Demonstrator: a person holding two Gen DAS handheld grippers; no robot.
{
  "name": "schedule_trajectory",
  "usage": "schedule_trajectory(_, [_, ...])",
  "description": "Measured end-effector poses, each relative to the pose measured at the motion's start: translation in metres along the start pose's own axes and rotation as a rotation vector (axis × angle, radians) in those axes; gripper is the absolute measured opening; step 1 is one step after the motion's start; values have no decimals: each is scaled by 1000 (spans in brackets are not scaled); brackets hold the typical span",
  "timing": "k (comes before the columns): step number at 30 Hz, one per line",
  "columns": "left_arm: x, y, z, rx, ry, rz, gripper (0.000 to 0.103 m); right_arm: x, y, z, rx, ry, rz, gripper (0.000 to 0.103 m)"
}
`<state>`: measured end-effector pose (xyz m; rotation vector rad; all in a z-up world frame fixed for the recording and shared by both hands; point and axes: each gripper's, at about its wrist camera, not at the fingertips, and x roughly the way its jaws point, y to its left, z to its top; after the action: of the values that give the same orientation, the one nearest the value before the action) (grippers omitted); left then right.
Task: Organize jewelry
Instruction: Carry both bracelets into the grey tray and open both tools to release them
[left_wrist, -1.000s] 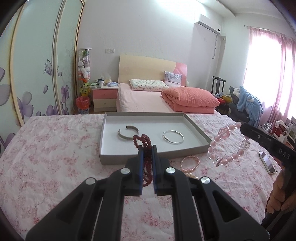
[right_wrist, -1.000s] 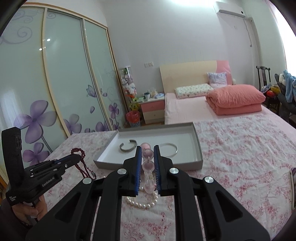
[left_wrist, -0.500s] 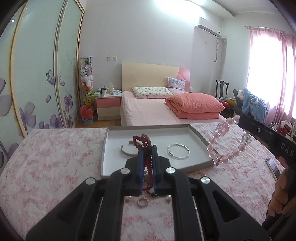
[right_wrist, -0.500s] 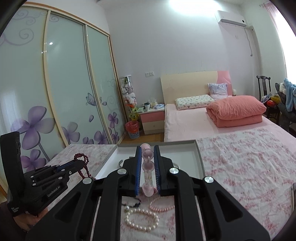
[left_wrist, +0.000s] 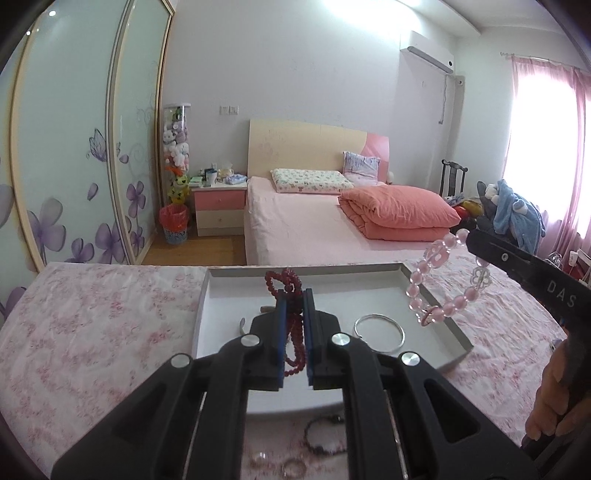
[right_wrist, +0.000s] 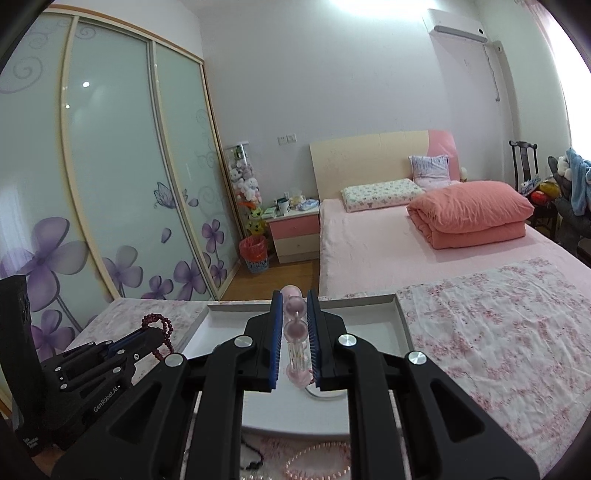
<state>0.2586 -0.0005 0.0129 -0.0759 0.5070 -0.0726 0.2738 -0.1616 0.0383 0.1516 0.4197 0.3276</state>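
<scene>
My left gripper (left_wrist: 294, 295) is shut on a dark red bead bracelet (left_wrist: 284, 282), held over the near part of a grey open tray (left_wrist: 436, 295). A silver bangle (left_wrist: 379, 328) lies in the tray, and a silver cuff (left_wrist: 242, 325) peeks out beside my left finger. At the right edge of the left wrist view, the right gripper (left_wrist: 471, 238) dangles a pale pink bead bracelet (left_wrist: 443, 280) above the tray's right rim. In the right wrist view, my right gripper (right_wrist: 294, 295) is shut on that pink bracelet (right_wrist: 294, 328) over the tray (right_wrist: 402, 321). The left gripper (right_wrist: 155, 332) is at lower left with the red bracelet (right_wrist: 159, 325).
The tray rests on a pink flowered cloth (left_wrist: 92, 332). Loose jewelry lies on the cloth in front of the tray: a dark chain bracelet (left_wrist: 325, 439), small rings (left_wrist: 291, 469) and a pink pearl bracelet (right_wrist: 317, 461). A hand (left_wrist: 554, 406) holds the right gripper. A bed stands beyond.
Both grippers have moved forward to over the tray, each still holding its bracelet. The loose jewelry on the cloth has slipped below them toward the frames' bottom edge.
</scene>
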Motion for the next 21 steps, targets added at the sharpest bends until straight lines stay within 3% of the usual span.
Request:
schedule_trajectory(10, [49, -1, 1, 4, 54, -21, 9, 55, -5, -14, 29, 117, -3, 14])
schedule_trajectory(18, [69, 1, 1, 5, 71, -24, 10, 74, -5, -16, 35, 160, -8, 14])
schedule_trajectory(20, [70, 1, 1, -4, 72, -25, 10, 75, -8, -16, 47, 165, -7, 17])
schedule_trajectory(21, [71, 2, 2, -10, 72, -26, 12, 75, -9, -16, 52, 168, -12, 25])
